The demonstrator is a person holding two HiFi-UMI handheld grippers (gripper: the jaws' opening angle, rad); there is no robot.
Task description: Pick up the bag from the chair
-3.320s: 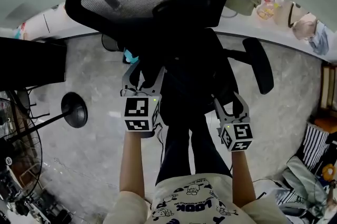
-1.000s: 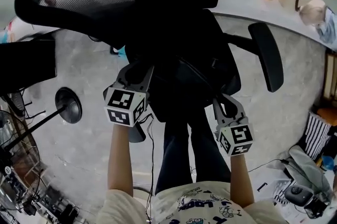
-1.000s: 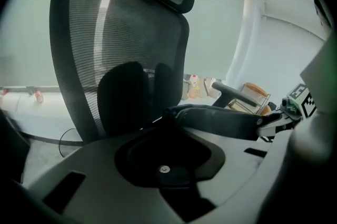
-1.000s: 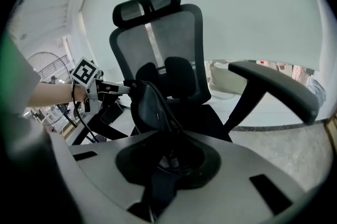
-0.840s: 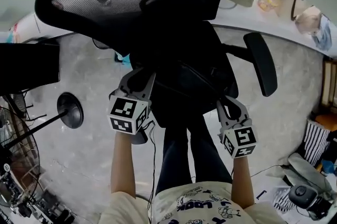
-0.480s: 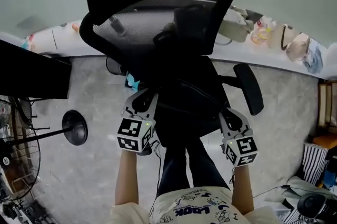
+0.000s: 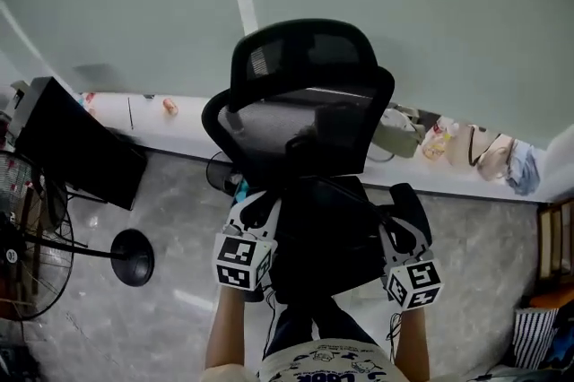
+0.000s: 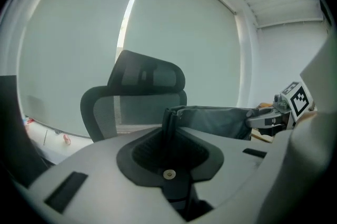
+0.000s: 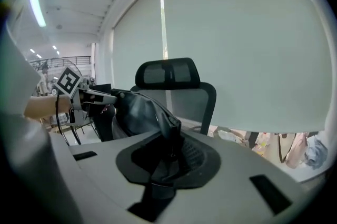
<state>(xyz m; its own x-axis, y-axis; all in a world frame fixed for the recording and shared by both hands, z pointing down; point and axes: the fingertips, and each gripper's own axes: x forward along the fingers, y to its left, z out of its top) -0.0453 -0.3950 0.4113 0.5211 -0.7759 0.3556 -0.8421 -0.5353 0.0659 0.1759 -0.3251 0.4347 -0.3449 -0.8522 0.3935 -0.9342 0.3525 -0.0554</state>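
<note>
- Head view: the left hand-held gripper (image 7: 257, 208) and the right hand-held gripper (image 7: 400, 232) are held out side by side in front of the black office chair (image 7: 300, 80).
- The black bag (image 7: 327, 237) spans between them, with one hand-held gripper at each end of its top edge.
- The bag sits over the seat area. It is black on black here, so I cannot tell whether its bottom clears the seat.
- Around the chair: a grey floor (image 7: 170, 282), a dark monitor (image 7: 76, 151) at the left, and a round stand base (image 7: 133, 256) on the floor.
- A white ledge (image 7: 134, 111) runs along the wall, with small clutter at its right end.
- Left gripper view: the jaws stand nearly together, pinching a fold of the bag's rim, and they have just been closing on it.
- The rim runs off to the right, to the other hand-held gripper, whose marker cube (image 8: 297, 98) shows at the far right.
- The chair's headrest and mesh back stand behind the bag, with a pale blind (image 8: 79, 33) filling the background.
- Right gripper view: the jaws are pressed onto the bag's other end, with dark fabric standing up between the pads.
- The bag stretches away left to the left hand-held gripper, whose marker cube is visible there.
- The chair stands upright behind the bag, against the same blind.
- The ledge clutter shows low at the right.
</note>
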